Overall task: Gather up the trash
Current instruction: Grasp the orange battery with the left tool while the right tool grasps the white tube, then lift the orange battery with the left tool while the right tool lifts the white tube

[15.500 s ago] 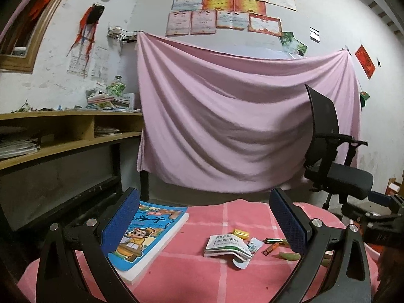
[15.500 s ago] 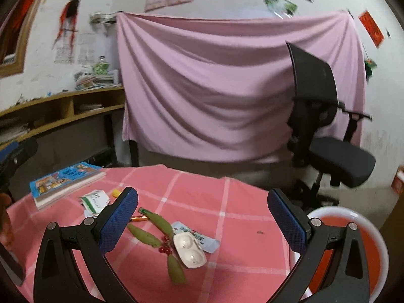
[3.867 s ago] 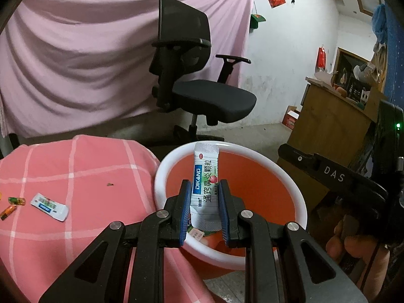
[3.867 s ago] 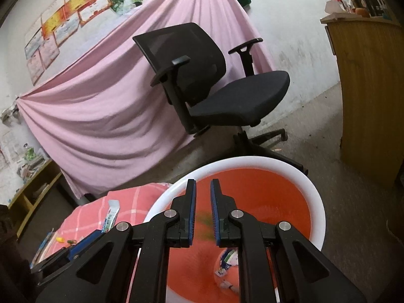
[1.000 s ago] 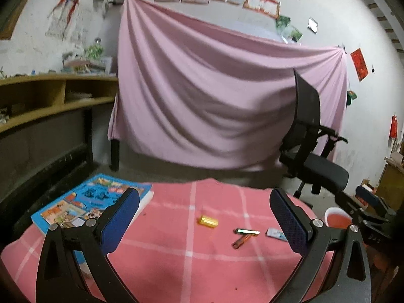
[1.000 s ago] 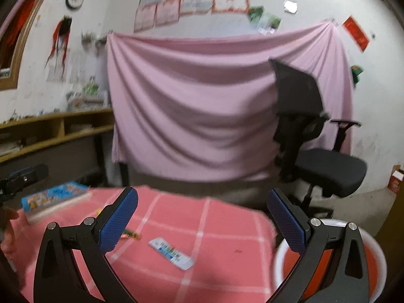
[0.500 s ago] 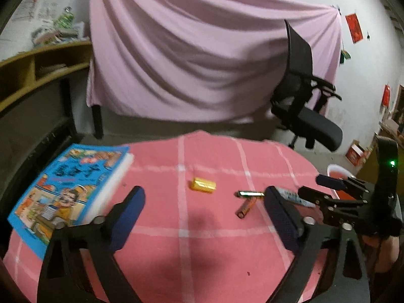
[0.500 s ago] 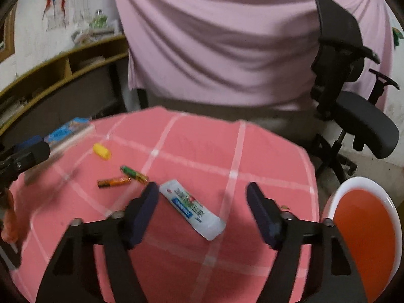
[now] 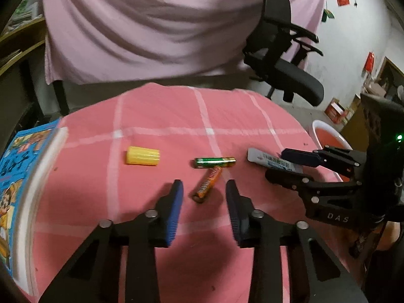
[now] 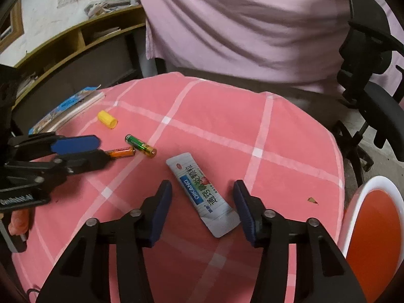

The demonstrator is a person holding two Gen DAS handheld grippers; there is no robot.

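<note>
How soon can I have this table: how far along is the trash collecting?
Partway. The box and pods that lay on the cloth earlier are gone. In hand: the left tool is closing around the orange battery, the right tool around the sachet; neither grips yet. Left: green battery, yellow cap, then carrying all to the basin.

A pink checked tablecloth (image 9: 156,116) covers the table. A children's book (image 9: 17,176) lies at its edge; behind, a pink sheet (image 10: 240,20) hangs beside a black office chair (image 9: 285,58).
</note>
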